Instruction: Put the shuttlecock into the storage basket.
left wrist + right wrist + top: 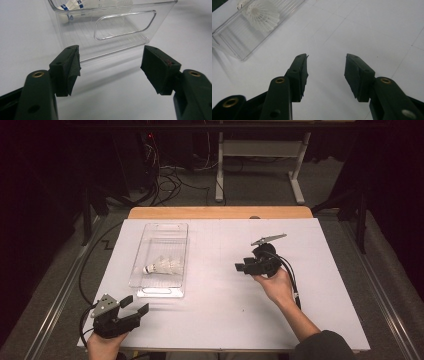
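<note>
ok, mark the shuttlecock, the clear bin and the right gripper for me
shuttlecock (pixel 162 265), high view, on its white skirt.
clear bin (pixel 160 23), left gripper view, on the near end wall beside the handle cutout.
right gripper (pixel 325 68), right gripper view, midway between its open fingertips.

A white board (pixel 225 320) covers the table, and a strip of bare wooden tabletop (pixel 220 212) peeks out along its far edge. Faint seam lines cross the white surface in the right gripper view. Sitting directly on the board is a clear plastic bin (pixel 176 265), long and narrow, lying left of the board's centre with its short ends facing near and far. Inside the bin, toward its near half, a white shuttlecock (pixel 162 265) lies on its side.
</note>
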`<state>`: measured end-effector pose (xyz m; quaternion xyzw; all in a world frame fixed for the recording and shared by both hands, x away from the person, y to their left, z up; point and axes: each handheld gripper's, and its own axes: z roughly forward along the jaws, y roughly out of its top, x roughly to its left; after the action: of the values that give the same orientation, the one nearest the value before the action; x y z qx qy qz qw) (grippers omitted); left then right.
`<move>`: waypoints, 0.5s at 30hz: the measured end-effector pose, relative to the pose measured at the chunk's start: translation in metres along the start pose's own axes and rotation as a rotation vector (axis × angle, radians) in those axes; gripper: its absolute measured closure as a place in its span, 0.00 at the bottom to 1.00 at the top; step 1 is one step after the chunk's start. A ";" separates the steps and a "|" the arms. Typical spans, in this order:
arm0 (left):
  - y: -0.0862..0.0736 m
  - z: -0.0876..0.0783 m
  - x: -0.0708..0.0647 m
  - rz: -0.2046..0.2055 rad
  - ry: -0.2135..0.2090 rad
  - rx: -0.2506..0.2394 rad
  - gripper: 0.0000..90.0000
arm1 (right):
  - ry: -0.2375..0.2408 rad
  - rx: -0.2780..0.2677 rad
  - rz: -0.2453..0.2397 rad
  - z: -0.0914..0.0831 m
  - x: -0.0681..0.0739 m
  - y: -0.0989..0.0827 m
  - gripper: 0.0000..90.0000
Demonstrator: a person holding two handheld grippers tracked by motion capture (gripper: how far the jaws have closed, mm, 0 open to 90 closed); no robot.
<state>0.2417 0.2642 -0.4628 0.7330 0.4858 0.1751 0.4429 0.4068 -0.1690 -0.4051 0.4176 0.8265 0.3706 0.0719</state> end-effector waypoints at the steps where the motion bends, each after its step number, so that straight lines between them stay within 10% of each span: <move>1: 0.000 0.000 0.000 0.000 0.000 0.000 0.36 | -0.001 0.000 0.001 -0.001 0.000 0.000 0.59; 15: 0.000 0.000 0.000 0.000 0.000 0.000 0.36 | -0.011 -0.010 0.009 -0.010 -0.006 -0.009 0.59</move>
<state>0.2416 0.2641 -0.4627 0.7329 0.4859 0.1752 0.4428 0.4009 -0.1821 -0.4053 0.4231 0.8224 0.3725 0.0767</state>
